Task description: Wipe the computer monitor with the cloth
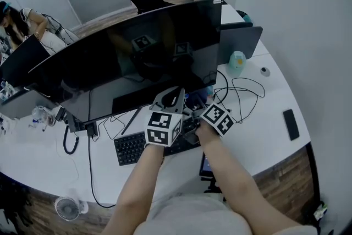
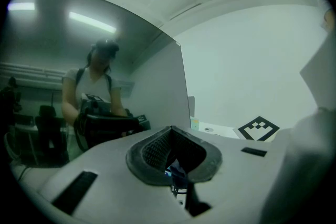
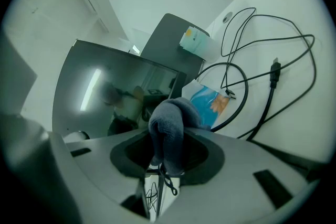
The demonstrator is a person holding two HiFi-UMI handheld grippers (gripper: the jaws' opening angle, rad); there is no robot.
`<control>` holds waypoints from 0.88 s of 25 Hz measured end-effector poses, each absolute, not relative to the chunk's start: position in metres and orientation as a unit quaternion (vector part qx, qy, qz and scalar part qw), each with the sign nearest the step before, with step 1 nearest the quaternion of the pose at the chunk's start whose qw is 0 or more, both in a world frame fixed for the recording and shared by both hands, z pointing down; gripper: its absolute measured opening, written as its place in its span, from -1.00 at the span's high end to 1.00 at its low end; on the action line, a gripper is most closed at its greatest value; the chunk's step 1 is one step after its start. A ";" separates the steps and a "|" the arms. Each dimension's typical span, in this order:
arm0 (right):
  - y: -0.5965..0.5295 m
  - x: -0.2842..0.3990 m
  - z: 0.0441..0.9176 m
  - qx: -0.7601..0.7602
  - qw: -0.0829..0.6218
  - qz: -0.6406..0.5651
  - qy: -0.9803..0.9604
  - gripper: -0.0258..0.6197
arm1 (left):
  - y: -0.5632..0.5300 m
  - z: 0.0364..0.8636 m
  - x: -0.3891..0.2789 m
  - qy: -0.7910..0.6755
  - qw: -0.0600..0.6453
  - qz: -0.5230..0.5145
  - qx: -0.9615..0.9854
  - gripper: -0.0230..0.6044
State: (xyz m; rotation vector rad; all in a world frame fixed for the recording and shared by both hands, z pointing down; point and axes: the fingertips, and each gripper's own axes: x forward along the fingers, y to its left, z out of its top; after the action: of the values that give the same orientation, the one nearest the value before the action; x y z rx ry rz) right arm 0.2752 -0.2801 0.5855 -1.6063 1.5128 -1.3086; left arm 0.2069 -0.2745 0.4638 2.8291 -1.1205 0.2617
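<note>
1. Over the keyboard (image 1: pixel 132 147), head view: two grippers sit side by side, the left gripper (image 1: pixel 171 97) and the right gripper (image 1: pixel 193 110), just under the lower edge of one curved monitor (image 1: pixel 126 58). One phone (image 1: pixel 291 124) lies near the right edge of the worktop (image 1: pixel 258 140), with bare surface around it.
2. Left gripper view: the jaws are drawn together with nothing between them. The dark screen fills the left half, and its right edge stands just ahead.
3. Right gripper view: the jaws are clamped on one bunched grey cloth (image 3: pixel 169 131), near the monitor's lower corner. Black cables (image 3: pixel 265 78) loop to the right — one blue packet (image 3: pixel 210 105) lies just beyond the cloth.
</note>
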 end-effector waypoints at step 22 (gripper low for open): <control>-0.277 0.218 0.585 -0.604 0.292 -0.489 0.558 0.53 | -0.272 0.465 0.142 -0.367 0.045 0.086 0.925 0.90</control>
State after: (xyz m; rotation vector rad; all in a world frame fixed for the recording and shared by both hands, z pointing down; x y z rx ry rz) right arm 0.2175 -0.2768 0.5852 -1.6106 1.4861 -1.3024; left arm 0.1422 -0.2723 0.4653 2.8256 -1.1209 0.2633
